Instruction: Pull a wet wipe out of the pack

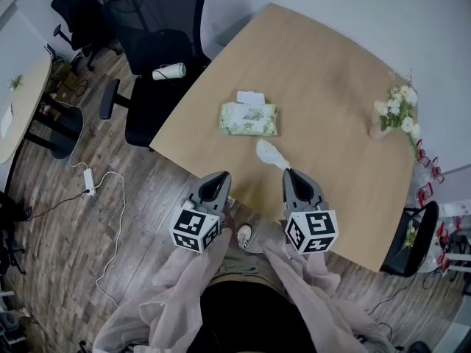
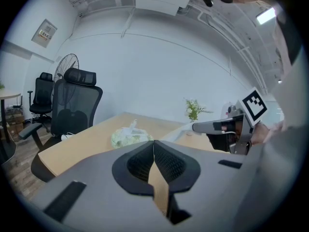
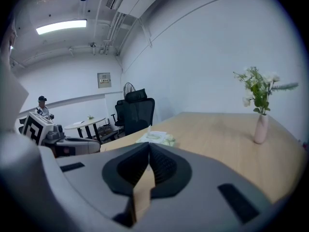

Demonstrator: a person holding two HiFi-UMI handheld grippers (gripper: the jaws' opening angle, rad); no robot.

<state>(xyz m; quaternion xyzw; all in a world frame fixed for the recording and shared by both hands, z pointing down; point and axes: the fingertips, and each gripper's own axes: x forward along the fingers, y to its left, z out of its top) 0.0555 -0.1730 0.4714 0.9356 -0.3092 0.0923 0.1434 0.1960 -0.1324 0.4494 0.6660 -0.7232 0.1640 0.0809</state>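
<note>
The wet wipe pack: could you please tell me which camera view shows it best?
The head view: it shows the whole wet wipe pack from above, lying on the table with its white flap folded back. The left and right gripper views show it only small, side-on and far off, its near edge cut off.

I see the wipe pack [image 1: 249, 119] on the counter [image 1: 324, 72] at 12 o'clock. A wipe [image 1: 271, 154] lies between it and my right hand-held gripper [image 1: 288, 172], whose tip it meets. My left hand-held gripper [image 1: 218, 176] is at that one's 9 o'clock. A flower vase [image 1: 394, 116] stands at 2 o'clock, and a chair [image 1: 158, 43] beyond the counter at 11.
</note>
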